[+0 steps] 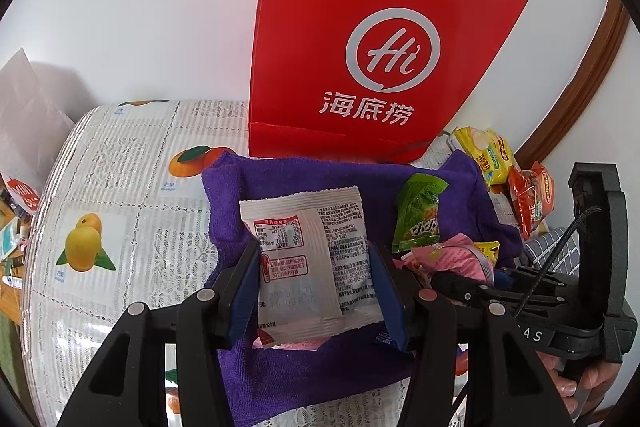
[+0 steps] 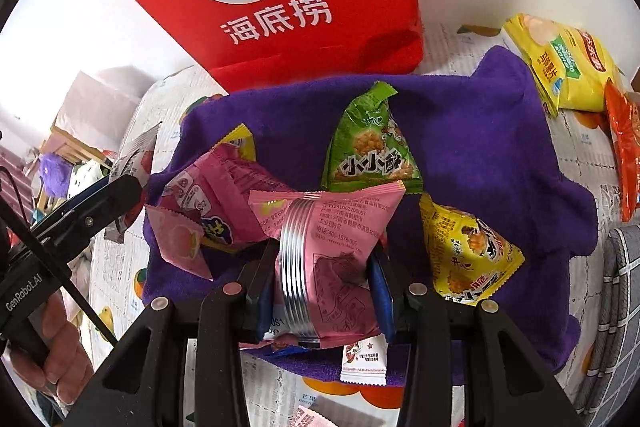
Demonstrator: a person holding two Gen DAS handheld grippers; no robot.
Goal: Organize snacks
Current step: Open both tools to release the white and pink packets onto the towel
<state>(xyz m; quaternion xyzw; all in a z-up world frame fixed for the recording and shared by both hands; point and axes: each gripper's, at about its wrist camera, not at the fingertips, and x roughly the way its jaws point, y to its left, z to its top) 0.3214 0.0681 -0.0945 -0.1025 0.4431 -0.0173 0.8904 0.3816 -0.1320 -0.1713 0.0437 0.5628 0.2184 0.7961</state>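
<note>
- Against the white wall at the table's back edge: red paper bag (image 1: 352,39), upright, white "Hi" logo, its base touching the back edge of the purple towel.
- table (image 1: 120,195) covered with a fruit-print cloth; purple towel (image 2: 500,155) spread over the middle of it, rumpled at the edges.
- Beyond the towel's right back corner: yellow chip bag (image 2: 568,67), with an orange-red snack bag (image 2: 624,155) just beside it along the table's right edge.
- left gripper (image 1: 316,283): blue pads clamped on both side edges of a white snack packet (image 1: 312,259), printed back facing the camera, held over the towel's left part.
- right gripper (image 2: 324,291): pads closed on a pink snack packet (image 2: 332,255), silver seam strip down its middle, held over the towel's front edge.
- On the towel centre: green triangular snack (image 2: 372,147), standing on its base.
- Near the towel's right front: yellow triangular snack (image 2: 468,259), lying tilted.
- Left of the held pink packet: second pink packet (image 2: 200,211), lying on the towel, overlapping a yellow wrapper corner.
- At the towel's front edge, under the right gripper: small white sachet (image 2: 364,363), half on the towel, half on the cloth.
- A person's hand (image 2: 60,355) grips the left gripper's handle.
</note>
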